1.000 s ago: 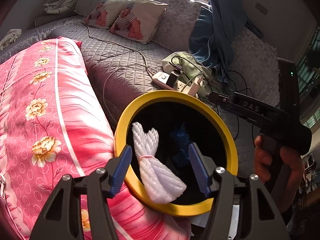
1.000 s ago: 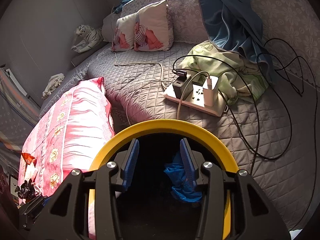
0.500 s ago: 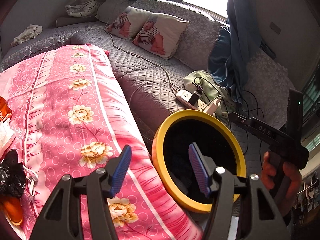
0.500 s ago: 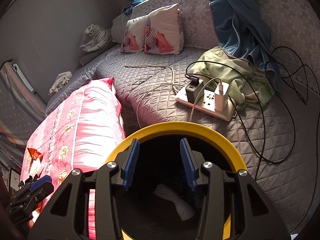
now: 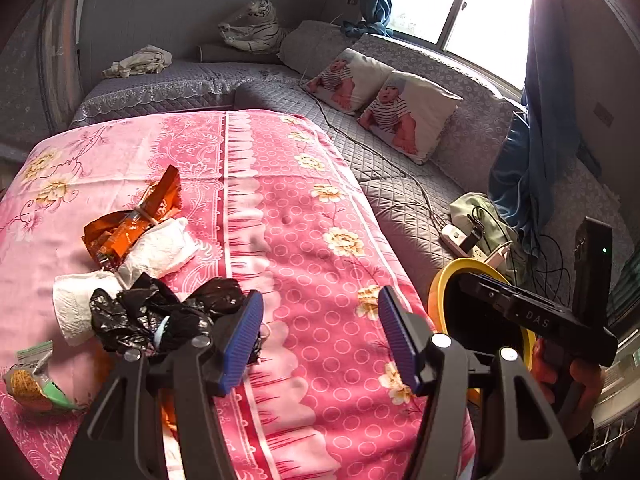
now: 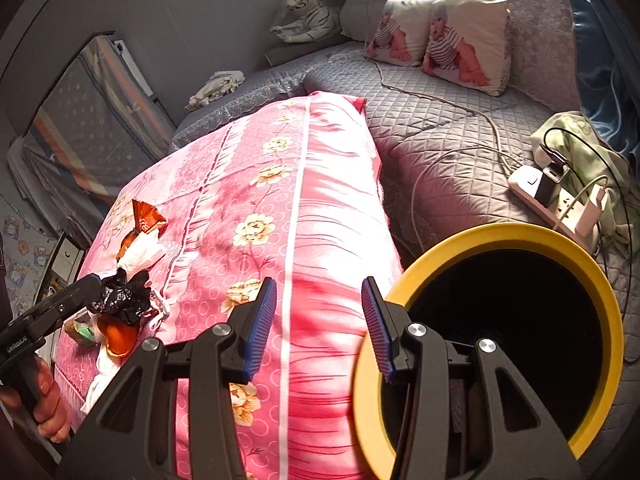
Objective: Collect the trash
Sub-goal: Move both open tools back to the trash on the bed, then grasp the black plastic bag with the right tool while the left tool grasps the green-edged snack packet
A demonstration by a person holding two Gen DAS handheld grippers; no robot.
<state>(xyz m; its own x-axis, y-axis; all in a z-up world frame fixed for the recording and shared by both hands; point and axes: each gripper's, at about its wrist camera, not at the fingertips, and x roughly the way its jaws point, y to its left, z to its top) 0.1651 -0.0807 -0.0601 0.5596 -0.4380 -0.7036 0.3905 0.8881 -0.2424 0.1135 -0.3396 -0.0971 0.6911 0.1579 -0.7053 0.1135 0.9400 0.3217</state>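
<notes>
Jaws empty, swung from bin (image 6: 516, 236) to trash (image 5: 148, 316)

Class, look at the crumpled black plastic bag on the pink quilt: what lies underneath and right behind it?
White tissue pokes out beneath the black plastic bag, with an orange wrapper and more tissue behind. Whatever sits directly under the bag's middle is covered.

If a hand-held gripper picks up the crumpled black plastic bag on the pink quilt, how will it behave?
The crumpled black plastic bag looks thin and wrinkled, so it will probably squash and hang floppy. It seems light for its size. Its glossy film may slip between the pads, and it lies against the white tissue, which might drag along.
</notes>
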